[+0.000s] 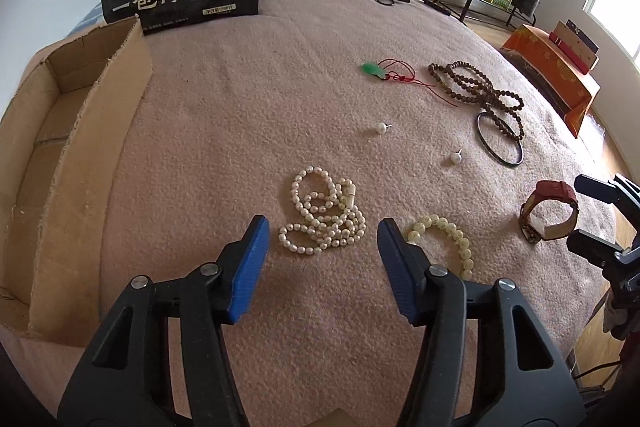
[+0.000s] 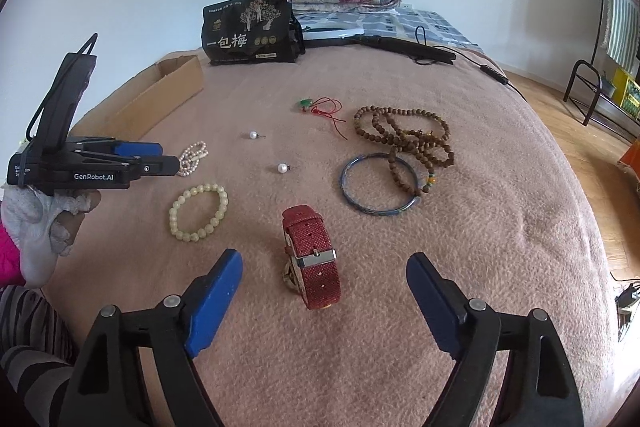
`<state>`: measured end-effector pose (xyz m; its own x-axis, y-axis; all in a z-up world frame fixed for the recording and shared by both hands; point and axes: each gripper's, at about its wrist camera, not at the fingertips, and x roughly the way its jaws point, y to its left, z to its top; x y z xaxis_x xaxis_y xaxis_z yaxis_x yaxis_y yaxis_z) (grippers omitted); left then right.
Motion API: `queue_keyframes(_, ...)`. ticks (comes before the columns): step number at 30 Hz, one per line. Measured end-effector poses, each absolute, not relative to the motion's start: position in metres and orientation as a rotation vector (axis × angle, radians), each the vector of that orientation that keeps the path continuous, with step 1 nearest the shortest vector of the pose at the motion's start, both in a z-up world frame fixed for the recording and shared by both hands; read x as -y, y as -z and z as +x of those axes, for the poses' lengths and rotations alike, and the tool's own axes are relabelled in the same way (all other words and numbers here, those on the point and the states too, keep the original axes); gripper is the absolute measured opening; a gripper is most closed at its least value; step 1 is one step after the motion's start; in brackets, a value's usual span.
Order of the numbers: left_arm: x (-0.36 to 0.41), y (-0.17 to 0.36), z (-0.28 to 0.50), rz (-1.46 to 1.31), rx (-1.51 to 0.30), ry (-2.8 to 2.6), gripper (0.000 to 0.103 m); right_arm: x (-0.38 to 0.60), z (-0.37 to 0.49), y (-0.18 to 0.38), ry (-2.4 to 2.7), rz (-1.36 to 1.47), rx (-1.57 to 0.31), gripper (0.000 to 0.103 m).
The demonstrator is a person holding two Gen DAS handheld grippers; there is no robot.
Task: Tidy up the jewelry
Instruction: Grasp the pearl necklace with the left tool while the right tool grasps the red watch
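The left gripper (image 1: pixel 322 227) is held spread wide above the pink blanket (image 1: pixel 240 107), nothing between its blue pads. The pearl necklace (image 1: pixel 324 217) is heaped on the blanket directly ahead of it, framed between the two fingertips but not touched by them. The pale bead bracelet (image 1: pixel 444 239) is partly hidden behind the left gripper's right-hand finger. A cardboard box (image 1: pixel 80 155) is seen, open-topped, well to that gripper's left.

The right gripper (image 2: pixel 324 267) is likewise held wide apart and gripping nothing. The red watch (image 2: pixel 312 255) is stood on its edge on the blanket, between and just ahead of its fingertips, without contact. Farther out, two pearl earrings (image 2: pixel 283 168) are scattered near the middle, a green pendant on red cord (image 2: pixel 308 103) beyond them, and the brown bead strand (image 2: pixel 404 135) is draped partly over the dark bangle (image 2: pixel 380 183) to the right.
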<state>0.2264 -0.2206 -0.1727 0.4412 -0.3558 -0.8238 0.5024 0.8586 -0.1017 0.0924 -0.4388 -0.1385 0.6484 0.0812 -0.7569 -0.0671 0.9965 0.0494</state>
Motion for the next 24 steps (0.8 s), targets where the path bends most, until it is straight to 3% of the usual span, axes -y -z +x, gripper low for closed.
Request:
queue_keyframes(8,0.229,0.188,0.235,0.188,-0.984,0.546,0.053,0.427,0.107,0.152,-0.092,-0.034,-0.895,0.079)
queue_keyframes(11,0.231,0.189,0.235,0.204,-0.976,0.545,0.047,0.426,0.112,0.155,-0.087,-0.039,-0.904,0.074)
queue_keyframes(15,0.231,0.189,0.234,0.214,-0.973,0.539,0.028,0.427,0.117,0.159,-0.081,-0.042,-0.917,0.068)
queue_keyframes(16,0.231,0.189,0.234,0.213,-0.974,0.542,0.021,0.428,0.118,0.159,-0.081,-0.041,-0.921,0.064)
queue_keyframes(19,0.230,0.188,0.233,0.207,-0.975,0.544,0.013,0.430,0.117,0.160,-0.087,-0.027,-0.928,0.056)
queue_keyframes(22,0.231,0.187,0.231,0.205,-0.968,0.546,0.009,0.433,0.115,0.160,-0.096,-0.009,-0.932,0.040)
queue_keyframes(24,0.231,0.186,0.230,0.200,-0.963,0.543,0.009,0.435,0.114,0.160,-0.104,0.005,-0.934,0.037)
